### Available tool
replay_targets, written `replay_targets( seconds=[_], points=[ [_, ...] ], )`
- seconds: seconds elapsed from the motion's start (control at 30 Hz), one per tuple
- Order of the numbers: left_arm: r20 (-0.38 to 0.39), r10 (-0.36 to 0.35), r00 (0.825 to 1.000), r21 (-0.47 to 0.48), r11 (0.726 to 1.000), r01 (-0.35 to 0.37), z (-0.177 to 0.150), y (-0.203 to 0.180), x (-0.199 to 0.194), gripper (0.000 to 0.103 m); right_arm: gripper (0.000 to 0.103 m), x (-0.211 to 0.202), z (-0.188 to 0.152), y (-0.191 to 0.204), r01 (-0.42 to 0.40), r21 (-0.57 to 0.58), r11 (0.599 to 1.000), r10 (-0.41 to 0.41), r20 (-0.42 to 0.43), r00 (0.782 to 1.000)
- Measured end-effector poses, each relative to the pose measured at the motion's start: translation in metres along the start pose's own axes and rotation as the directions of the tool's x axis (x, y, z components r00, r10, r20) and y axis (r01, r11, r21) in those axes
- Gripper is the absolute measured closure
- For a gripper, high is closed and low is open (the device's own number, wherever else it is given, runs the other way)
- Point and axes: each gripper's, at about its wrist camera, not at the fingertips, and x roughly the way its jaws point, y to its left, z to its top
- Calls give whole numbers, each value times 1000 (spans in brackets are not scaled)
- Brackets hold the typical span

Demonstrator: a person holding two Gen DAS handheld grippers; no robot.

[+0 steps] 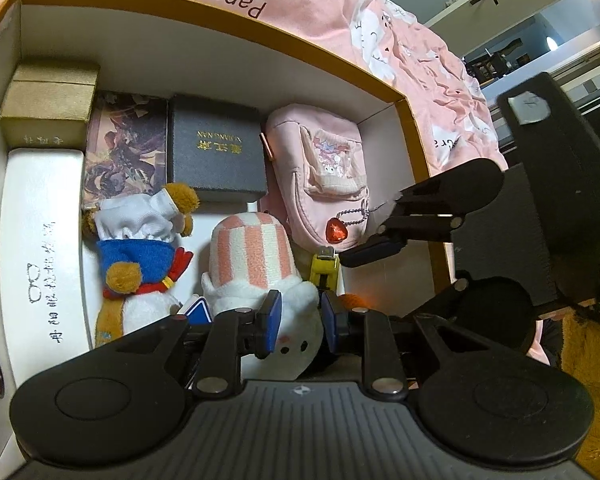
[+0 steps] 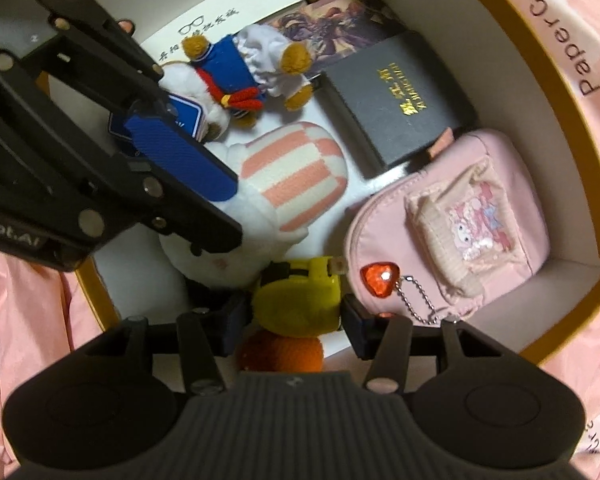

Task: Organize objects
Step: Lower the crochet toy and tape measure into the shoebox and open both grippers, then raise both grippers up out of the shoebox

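A cardboard box (image 1: 220, 12) holds the objects. My left gripper (image 1: 300, 322) is closed on the white body of a pink-and-white striped plush (image 1: 256, 256), low in the box. My right gripper (image 2: 296, 314) holds a yellow tape measure (image 2: 296, 300) between its blue pads, above an orange knitted ball (image 2: 280, 354). The right gripper also shows in the left wrist view (image 1: 374, 248). A bear plush in blue and white (image 1: 140, 248) lies left of the striped plush. A pink pouch (image 1: 324, 176) with a red heart charm (image 1: 336, 232) lies at the right.
Along the box's back wall sit a gold box (image 1: 48, 104), a picture-printed box (image 1: 124, 148) and a dark box with gold lettering (image 1: 216, 152). A white glasses case (image 1: 40, 248) lies on the left. Pink printed fabric (image 1: 400, 40) surrounds the box.
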Motion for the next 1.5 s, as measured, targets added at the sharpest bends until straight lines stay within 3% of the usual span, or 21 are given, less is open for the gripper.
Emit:
replay_targets(
  seconds=[0.13, 0.23, 0.37, 0.47, 0.57, 0.67, 0.77, 0.8, 0.87, 0.9, 1.0, 1.13, 1.2, 1.27, 1.37, 1.5],
  points=[
    [27, 23, 999, 1, 1000, -23, -3, -5, -9, 69, 49, -13, -8, 6, 56, -6, 998, -56, 24, 998],
    [69, 18, 997, 13, 1000, -19, -7, -12, -21, 69, 55, -23, -16, 13, 70, -6, 998, -70, 45, 997],
    [156, 71, 985, 71, 994, -83, -19, -33, -40, 69, 57, -36, -35, 28, 132, 27, 991, -134, 93, 987],
    [256, 122, 959, 124, 980, -157, -33, -53, -56, 67, 56, -52, -52, 39, 185, 100, 978, -200, 165, 966],
    [375, 178, 910, 176, 950, -258, -49, -75, -73, 62, 52, -71, -68, 52, 201, 193, 960, -246, 247, 937],
    [497, 223, 839, 197, 912, -359, -65, -96, -93, 57, 44, -88, -76, 65, 219, 305, 927, -322, 346, 881],
    [611, 241, 754, 193, 878, -438, -82, -113, -112, 48, 39, -102, -88, 78, 213, 415, 885, -395, 425, 815],
    [644, 246, 724, 188, 867, -462, -88, -118, -117, 43, 38, -109, -94, 84, 213, 452, 866, -428, 449, 784],
    [687, 251, 682, 183, 849, -497, -98, -125, -125, 40, 25, -118, -104, 98, 214, 502, 838, -480, 492, 727],
    [696, 250, 673, 185, 844, -504, -102, -127, -129, 38, 22, -122, -109, 106, 212, 533, 819, -514, 519, 683],
    [707, 265, 656, 173, 834, -523, -109, -127, -137, 28, 12, -128, -119, 122, 192, 614, 766, -589, 549, 593],
    [734, 316, 601, 138, 797, -588, -119, -120, -143, 28, 6, -131, -127, 146, 132, 704, 698, -657, 556, 509],
    [728, 352, 588, 120, 779, -615, -121, -114, -142, 28, 5, -129, -130, 156, 73, 724, 686, -662, 580, 475],
    [711, 380, 592, 108, 772, -626, -122, -108, -139, 28, 2, -122, -130, 164, 31, 754, 656, -680, 573, 457],
    [702, 400, 589, 87, 773, -628, -127, -99, -135, 28, 1, -104, -130, 171, -8, 812, 584, -718, 521, 462],
    [692, 426, 583, 55, 774, -631, -134, -84, -119, 28, 1, -80, -131, 178, -14, 846, 533, -750, 481, 453]
  ],
)
